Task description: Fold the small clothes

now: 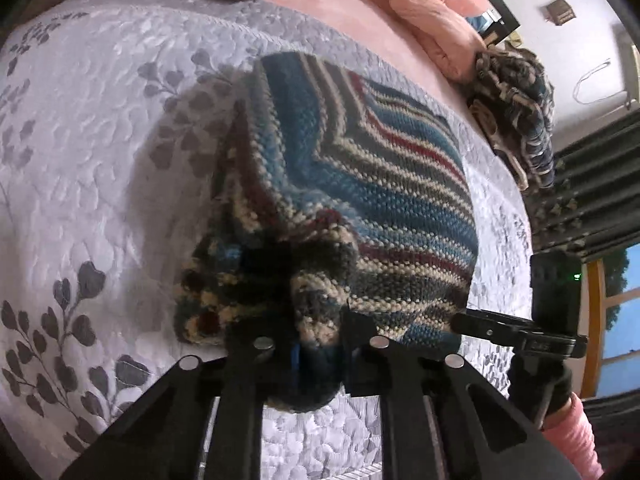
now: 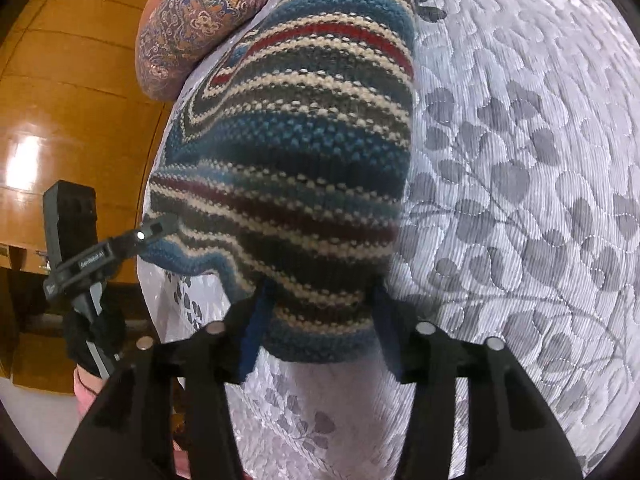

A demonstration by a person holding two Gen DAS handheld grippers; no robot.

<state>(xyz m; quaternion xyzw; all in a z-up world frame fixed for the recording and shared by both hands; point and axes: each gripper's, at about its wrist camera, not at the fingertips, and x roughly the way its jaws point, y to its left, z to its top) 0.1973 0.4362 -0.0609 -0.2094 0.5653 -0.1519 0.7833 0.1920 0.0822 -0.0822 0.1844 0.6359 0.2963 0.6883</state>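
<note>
I hold a striped knit garment (image 1: 360, 184) lifted over the leaf-patterned grey quilt (image 1: 80, 160). In the left wrist view it fills the centre, stretching from my left gripper (image 1: 320, 344) at bottom centre toward the upper right. That gripper is narrow, clamped on a bunched edge. In the right wrist view my right gripper (image 2: 320, 336) at bottom centre pinches another edge; the garment hangs between both, equally near.
</note>
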